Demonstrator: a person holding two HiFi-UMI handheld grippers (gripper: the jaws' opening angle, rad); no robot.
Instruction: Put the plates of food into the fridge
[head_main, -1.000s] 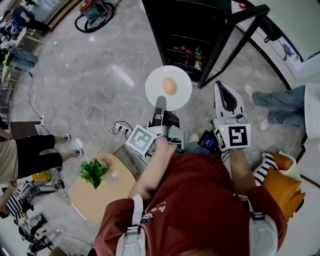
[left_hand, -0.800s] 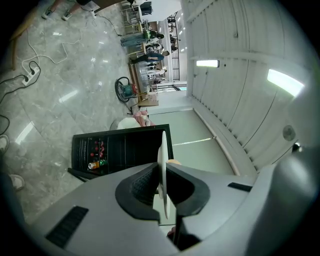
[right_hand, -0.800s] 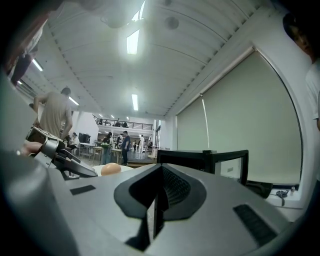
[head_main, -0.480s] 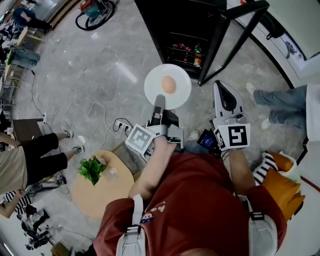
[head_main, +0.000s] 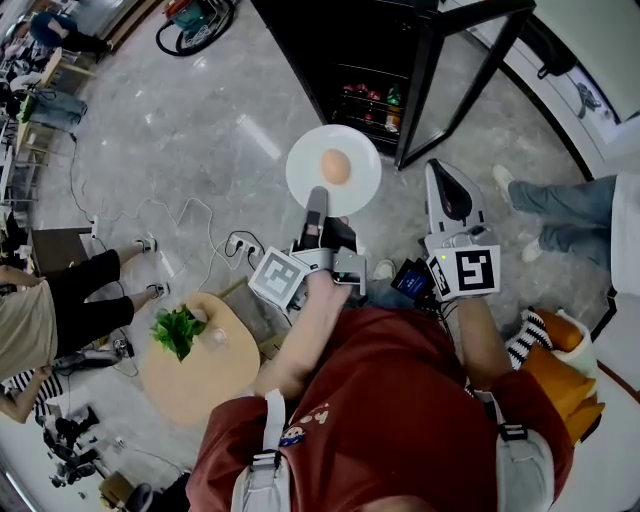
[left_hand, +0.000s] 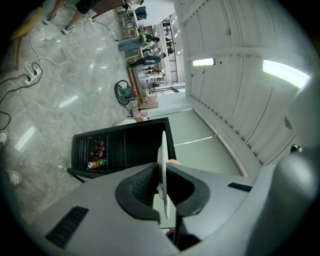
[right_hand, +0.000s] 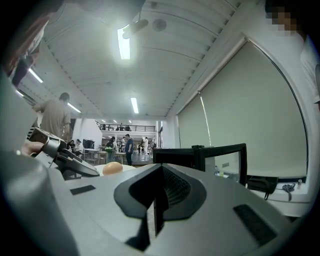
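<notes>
Left gripper (head_main: 318, 203) is clenched on the near rim of a white plate (head_main: 305, 165); in the left gripper view the plate shows edge-on between the two jaws, pads pressing both faces. One round brown food (head_main: 336, 167) sits near the plate's middle. The plate is held in the air over the grey floor (head_main: 180, 130), in front of the fridge (head_main: 375, 50), near its lower shelves but not inside. The fridge is black, and its door (head_main: 462, 65) is swung open to the right of the plate. Drinks (head_main: 372, 103) stand on a low shelf inside.

Right gripper (head_main: 449, 192) is clenched shut with nothing in it, jaws together in the right gripper view. It is held to the right of the plate and apart from it, below the door edge.

Behind and left of the person, a round wooden surface (head_main: 195, 390) carries a green plant (head_main: 177, 331). A power strip (head_main: 243, 256) and white cables lie on the floor near it. Other people's legs show at the left and right edges.
</notes>
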